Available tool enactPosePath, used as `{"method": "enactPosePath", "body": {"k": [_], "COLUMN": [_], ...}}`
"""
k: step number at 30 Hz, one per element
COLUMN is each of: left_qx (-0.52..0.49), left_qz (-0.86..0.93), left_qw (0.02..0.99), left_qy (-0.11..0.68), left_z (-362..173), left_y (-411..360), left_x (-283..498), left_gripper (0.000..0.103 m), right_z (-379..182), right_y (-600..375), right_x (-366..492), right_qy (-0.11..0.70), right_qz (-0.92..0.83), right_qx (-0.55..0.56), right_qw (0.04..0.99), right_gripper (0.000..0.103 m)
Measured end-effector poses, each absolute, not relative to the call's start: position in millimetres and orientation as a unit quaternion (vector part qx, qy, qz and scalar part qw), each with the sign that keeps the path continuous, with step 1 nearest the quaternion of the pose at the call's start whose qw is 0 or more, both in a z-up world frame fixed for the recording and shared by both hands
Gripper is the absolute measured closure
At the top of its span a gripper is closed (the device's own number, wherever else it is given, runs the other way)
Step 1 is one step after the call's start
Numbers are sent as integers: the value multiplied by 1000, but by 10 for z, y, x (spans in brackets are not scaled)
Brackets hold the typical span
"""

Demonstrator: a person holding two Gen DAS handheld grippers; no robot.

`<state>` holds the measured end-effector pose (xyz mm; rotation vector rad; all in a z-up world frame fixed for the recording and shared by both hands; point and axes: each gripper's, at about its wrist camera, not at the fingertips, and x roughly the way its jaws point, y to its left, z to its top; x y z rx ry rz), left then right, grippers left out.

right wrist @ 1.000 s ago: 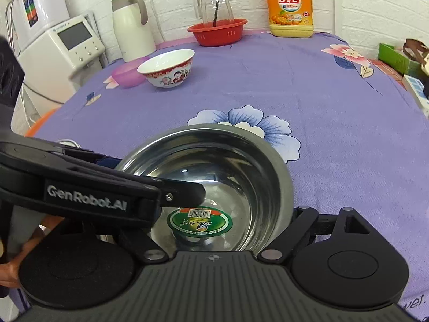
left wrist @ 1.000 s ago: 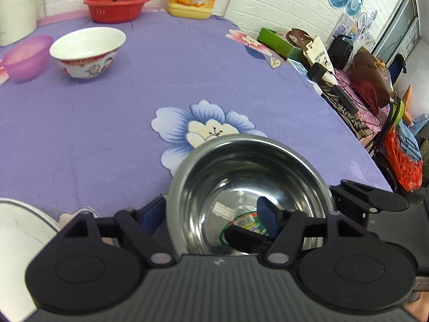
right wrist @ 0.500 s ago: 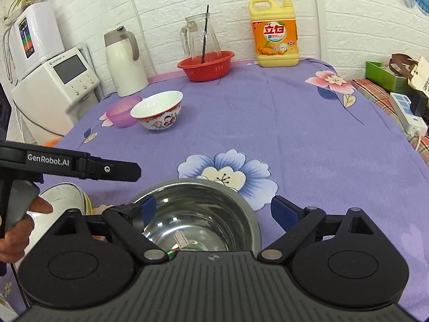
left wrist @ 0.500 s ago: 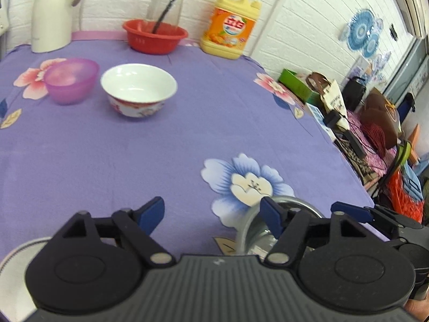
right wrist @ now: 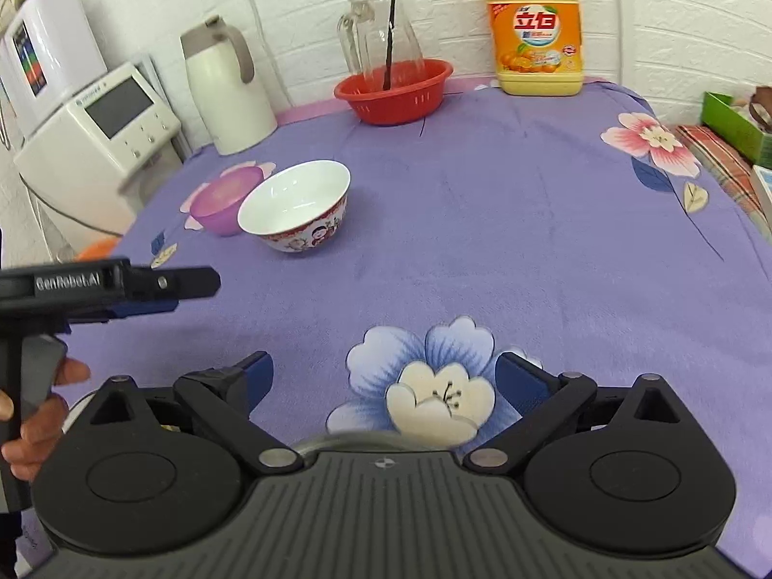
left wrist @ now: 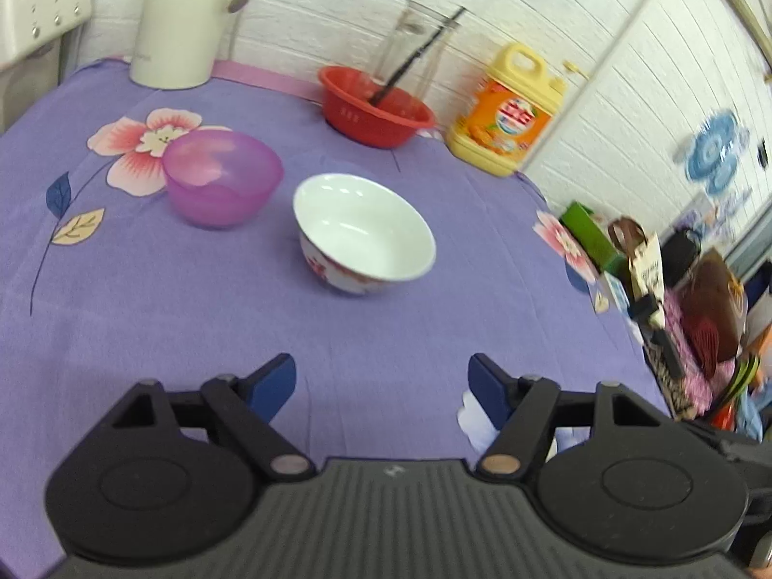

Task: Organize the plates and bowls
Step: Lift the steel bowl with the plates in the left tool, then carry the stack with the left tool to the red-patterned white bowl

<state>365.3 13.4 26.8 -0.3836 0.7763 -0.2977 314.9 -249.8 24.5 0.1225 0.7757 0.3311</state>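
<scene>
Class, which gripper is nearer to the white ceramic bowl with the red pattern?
Left. The left gripper reaches in short of the white ceramic bowl, on its near-left side; the right gripper is farther back, above the blue flower print.

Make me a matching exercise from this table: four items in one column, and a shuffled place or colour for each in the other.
Items:
1. white bowl
2. purple bowl
3. red basket
4. detergent bottle

Descriptions:
A. yellow and orange, by the brick wall
B. holds the glass jug
C. translucent, beside the white bowl
D. cartoon pattern on its outside

Pairs: 1-D, 2-C, 3-B, 4-A
</scene>
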Motion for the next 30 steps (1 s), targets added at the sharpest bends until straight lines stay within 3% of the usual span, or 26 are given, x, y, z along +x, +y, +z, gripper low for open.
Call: {"method": "enactPosePath", "body": {"k": [13, 30], "left_qx": [-257, -228], "left_qz": [-95, -87], "left_qw": [884, 889], "left_qy": [380, 388], "left_z": [138, 79], "left_y": [296, 226], "left_x": [4498, 4604], "left_gripper": [32, 31], "right_z": [377, 301], "right_y": [-2032, -1833], "right_x": [4023, 4448], "right_qy": [366, 365], "right_qz": [178, 215], "right_qx": [-48, -73], "right_qw": [912, 903], "right_gripper": [0, 0]}}
